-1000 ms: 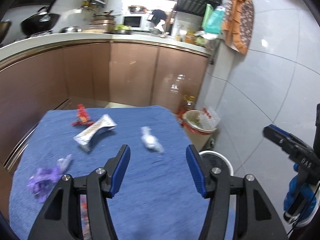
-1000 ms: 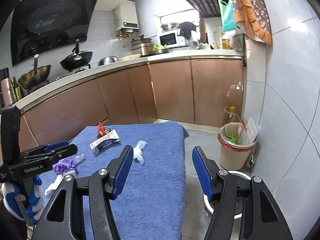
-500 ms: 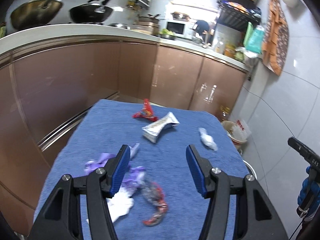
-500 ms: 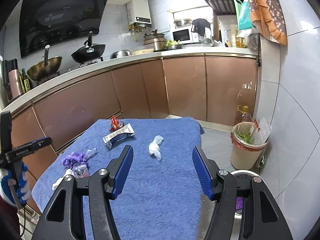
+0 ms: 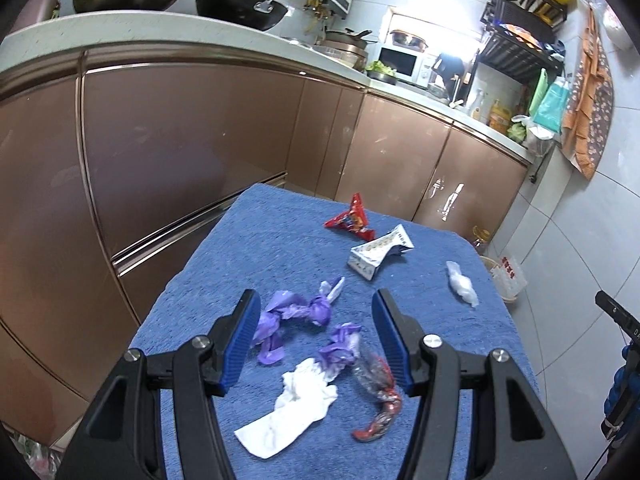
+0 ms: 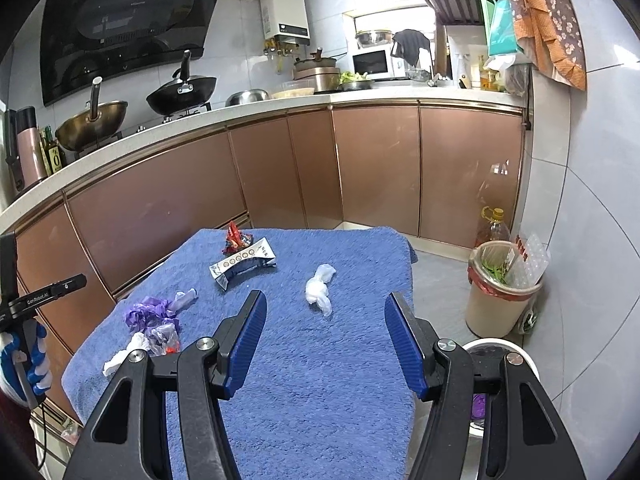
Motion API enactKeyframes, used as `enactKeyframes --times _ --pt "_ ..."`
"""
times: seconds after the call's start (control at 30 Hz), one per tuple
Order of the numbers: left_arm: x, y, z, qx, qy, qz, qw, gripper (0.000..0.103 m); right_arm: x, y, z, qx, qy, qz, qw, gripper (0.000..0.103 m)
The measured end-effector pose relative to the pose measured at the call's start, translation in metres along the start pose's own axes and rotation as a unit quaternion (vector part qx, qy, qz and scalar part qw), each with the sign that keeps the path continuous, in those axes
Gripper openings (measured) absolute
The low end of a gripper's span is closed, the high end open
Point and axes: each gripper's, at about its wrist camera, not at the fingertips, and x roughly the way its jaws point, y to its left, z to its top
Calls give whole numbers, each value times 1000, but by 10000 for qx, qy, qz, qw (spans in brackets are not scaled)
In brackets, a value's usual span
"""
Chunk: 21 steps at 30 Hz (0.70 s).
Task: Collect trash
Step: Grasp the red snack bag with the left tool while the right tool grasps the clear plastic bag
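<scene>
A: Trash lies scattered on the blue cloth (image 5: 256, 248) in the left wrist view. The left gripper (image 5: 316, 344) hangs over the lower middle of the frame with its fingers spread and nothing between the pads.

B: What sits beneath it?

A: A purple crumpled wrapper (image 5: 292, 316), a white tissue (image 5: 296, 404) and a red twisted wrapper (image 5: 380, 400) — all low in the frame. Higher up are a red snack packet (image 5: 352, 220) and a white flattened carton (image 5: 380, 252), with a small white wad (image 5: 462, 284) at right centre.

B: And the right wrist view?

A: The right gripper (image 6: 324, 340) is spread too, empty. The white wad (image 6: 320, 288) lies just above its gap in the middle; the purple wrapper (image 6: 148, 312) pile sits at lower left — a beige bin (image 6: 500, 292) stands on the floor at the right.
</scene>
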Motion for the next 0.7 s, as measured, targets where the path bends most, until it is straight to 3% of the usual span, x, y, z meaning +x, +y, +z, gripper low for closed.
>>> enactKeyframes --times 0.7 --pt "25 47 -14 -266 263 79 9993 56 47 31 -2 -192 407 115 9989 62"
